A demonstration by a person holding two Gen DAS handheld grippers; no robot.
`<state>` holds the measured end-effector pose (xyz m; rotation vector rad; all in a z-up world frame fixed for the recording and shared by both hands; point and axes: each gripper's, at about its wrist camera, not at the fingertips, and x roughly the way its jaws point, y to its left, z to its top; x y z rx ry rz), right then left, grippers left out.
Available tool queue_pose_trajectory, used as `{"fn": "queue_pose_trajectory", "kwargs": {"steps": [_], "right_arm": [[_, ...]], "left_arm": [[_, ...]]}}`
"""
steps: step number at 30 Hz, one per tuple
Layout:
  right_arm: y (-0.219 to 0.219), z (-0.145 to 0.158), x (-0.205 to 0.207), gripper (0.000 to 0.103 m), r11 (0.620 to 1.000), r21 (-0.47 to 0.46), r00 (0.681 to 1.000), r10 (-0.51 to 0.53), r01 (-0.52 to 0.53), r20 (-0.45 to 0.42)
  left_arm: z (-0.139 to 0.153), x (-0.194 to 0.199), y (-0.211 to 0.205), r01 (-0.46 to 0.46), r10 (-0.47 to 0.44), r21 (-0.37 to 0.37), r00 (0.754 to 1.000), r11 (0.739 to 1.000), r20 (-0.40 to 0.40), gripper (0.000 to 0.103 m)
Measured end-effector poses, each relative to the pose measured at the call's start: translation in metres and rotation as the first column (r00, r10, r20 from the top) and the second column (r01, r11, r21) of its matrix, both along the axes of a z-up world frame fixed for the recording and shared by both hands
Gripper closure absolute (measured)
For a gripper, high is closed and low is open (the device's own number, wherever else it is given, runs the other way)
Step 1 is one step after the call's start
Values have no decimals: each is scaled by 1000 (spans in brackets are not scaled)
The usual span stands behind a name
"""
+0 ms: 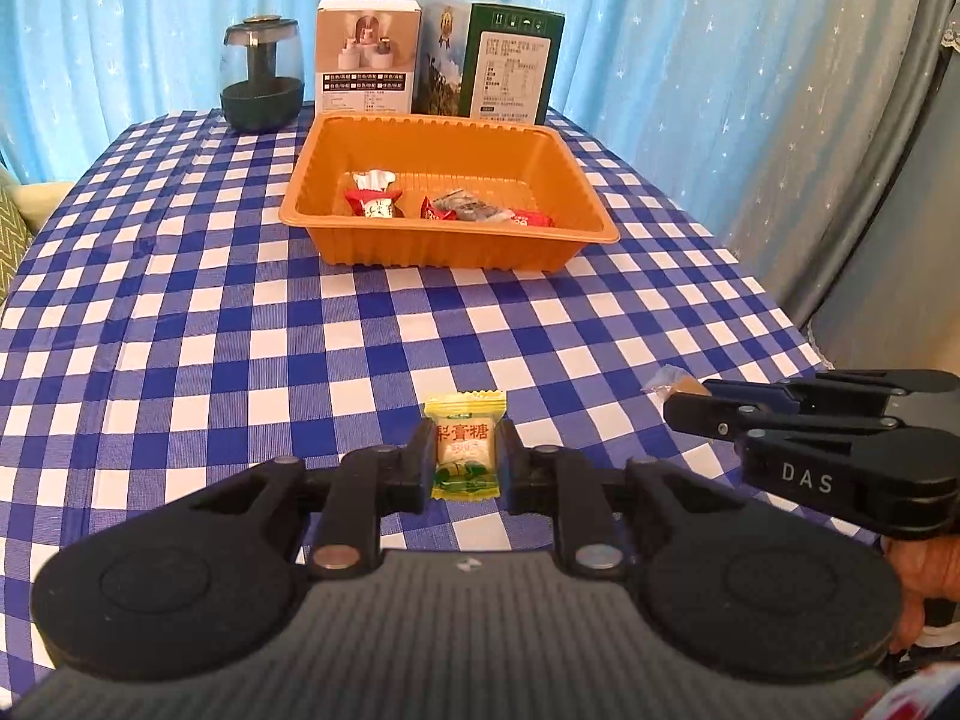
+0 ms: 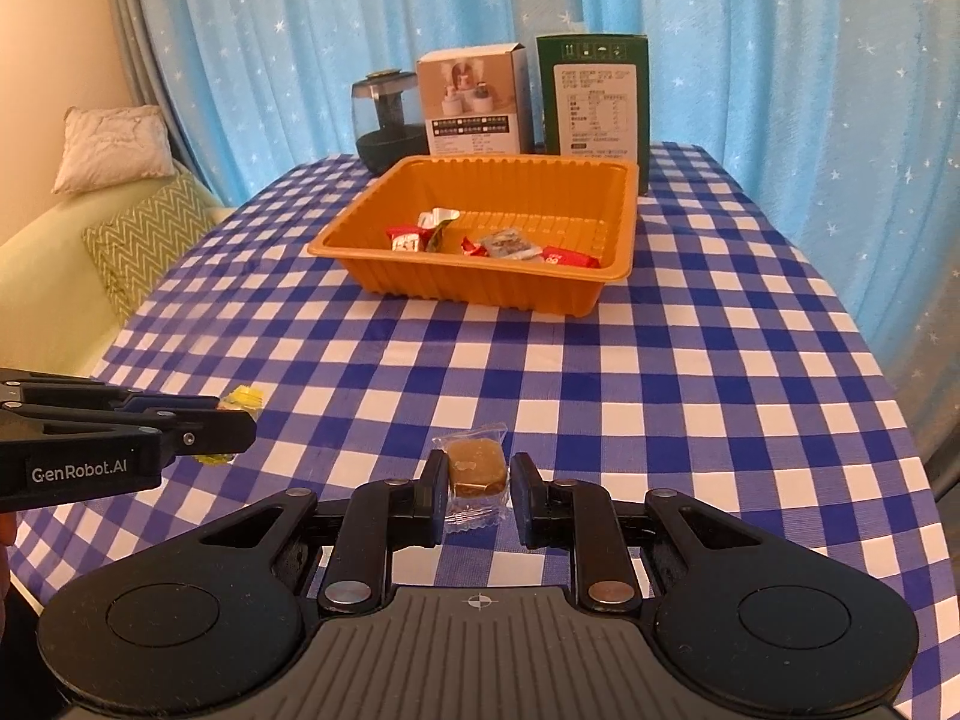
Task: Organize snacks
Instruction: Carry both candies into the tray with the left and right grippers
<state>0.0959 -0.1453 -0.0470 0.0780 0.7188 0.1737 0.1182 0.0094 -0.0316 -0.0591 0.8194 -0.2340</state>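
Note:
My left gripper [image 1: 465,462] is closed on a yellow-green wrapped candy [image 1: 465,447] low over the checked cloth. My right gripper [image 2: 478,492] straddles a brown candy in clear wrap [image 2: 476,468]; the left finger touches it and a small gap shows at the right finger. The orange tray [image 1: 447,249] stands at the table's far middle and holds several wrapped snacks [image 1: 375,195]. It also shows in the right wrist view [image 2: 480,285]. The right gripper appears from the side in the left wrist view [image 1: 684,411], and the left gripper in the right wrist view [image 2: 240,420].
Behind the tray stand a dark glass jar [image 1: 261,75], a white box [image 1: 366,57] and a green box [image 1: 510,63]. Blue curtains hang behind. A sofa with cushions [image 2: 114,144] lies left of the table. The table edge drops away on the right.

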Motion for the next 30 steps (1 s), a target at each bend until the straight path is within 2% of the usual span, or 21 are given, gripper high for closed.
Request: {"fn": "queue_pose_trajectory", "kwargs": {"steps": [14, 25, 30], "right_arm": [[-14, 26, 23, 81, 1000, 6, 999, -24, 24, 36], [-25, 53, 70, 81, 1000, 8, 997, -26, 25, 74], [-31, 59, 99, 81, 999, 2, 996, -34, 34, 77]], "left_arm": [[24, 29, -3, 11, -10, -11, 999, 1000, 35, 85], [39, 75, -3, 25, -24, -22, 998, 999, 54, 85], [41, 101, -2, 34, -35, 7, 997, 999, 63, 85]]}}
